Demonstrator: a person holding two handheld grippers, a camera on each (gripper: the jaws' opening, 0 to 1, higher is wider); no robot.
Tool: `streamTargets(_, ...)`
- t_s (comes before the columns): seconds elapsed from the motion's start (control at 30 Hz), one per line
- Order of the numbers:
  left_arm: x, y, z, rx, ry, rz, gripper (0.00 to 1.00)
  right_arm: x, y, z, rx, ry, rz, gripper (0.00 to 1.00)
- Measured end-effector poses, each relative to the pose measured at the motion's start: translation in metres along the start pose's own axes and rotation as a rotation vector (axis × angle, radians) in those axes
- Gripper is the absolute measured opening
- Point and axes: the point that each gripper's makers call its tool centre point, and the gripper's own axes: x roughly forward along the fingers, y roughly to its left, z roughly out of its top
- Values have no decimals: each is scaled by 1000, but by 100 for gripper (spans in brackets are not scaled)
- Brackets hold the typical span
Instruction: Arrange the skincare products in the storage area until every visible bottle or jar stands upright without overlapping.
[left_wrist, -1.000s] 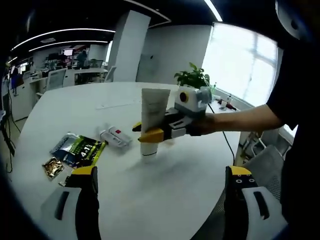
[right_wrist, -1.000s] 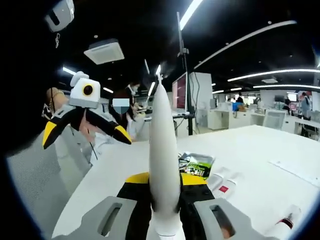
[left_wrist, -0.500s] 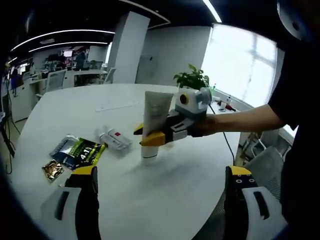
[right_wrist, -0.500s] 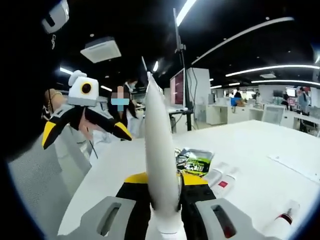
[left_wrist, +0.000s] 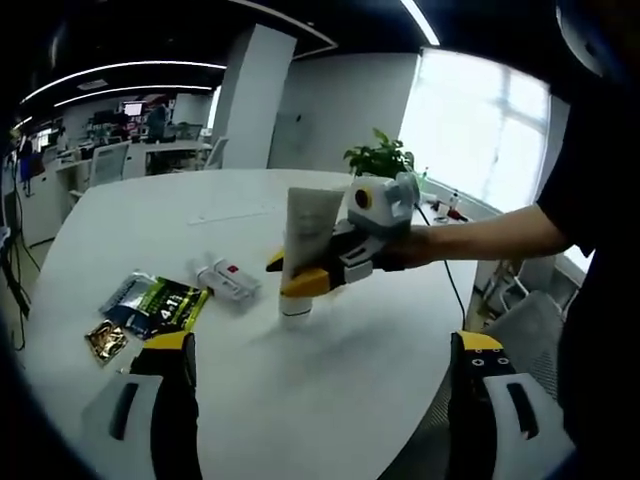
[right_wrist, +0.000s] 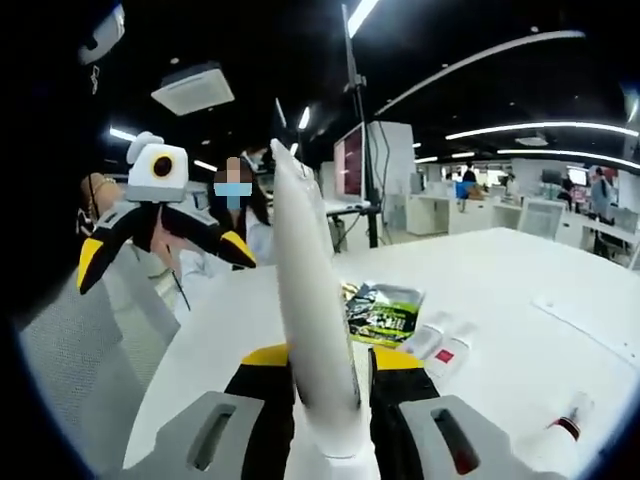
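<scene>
Right tool (left_wrist: 300, 272) grips the white tube (left_wrist: 303, 232), cap-down, mid-frame; two small tubes (left_wrist: 224, 278) lie flat on the tabletop (left_wrist: 330, 380); left tool (left_wrist: 318, 372) open.

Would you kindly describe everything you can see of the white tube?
The white tube is a soft-looking squeeze tube, off-white and matte, with a flat crimped end on top and a round white cap at the bottom. It stands upright, cap down on the white table. The right gripper clamps its lower body between yellow-tipped jaws. In the right gripper view it appears edge-on, narrow and tapering upward.
</scene>
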Motion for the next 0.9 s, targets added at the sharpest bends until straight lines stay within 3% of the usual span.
streamTargets(0.23, -5, 0, -1, -1, -5, 2, 99, -11, -5, -4, 6, 28, -35, 29)
streamTargets(0.33, -7, -2, -1, 2, -8, 2, 99, -17, 1, 0, 46, 19, -41, 30)
streamTargets(0.43, -9, -2, -2, 6, -6, 3, 99, -21, 1, 0, 66, 19, -67, 42)
streamTargets(0.57, -14, -2, -7, 8, 2, 9, 99, -29, 2, -3, 82, 30, -95, 45)
streamTargets(0.7, -22, 5, -14, 11, 23, 31, 98, -40, 5, -2, 98, 39, -136, 55)
streamTargets(0.8, -28, 13, -14, -6, 12, 54, 98, -49, 6, 0, 129, 24, -166, 63)
streamTargets(0.9, -38, 25, -14, -17, -8, 107, 99, -59, 15, 13, 208, -73, -182, 72)
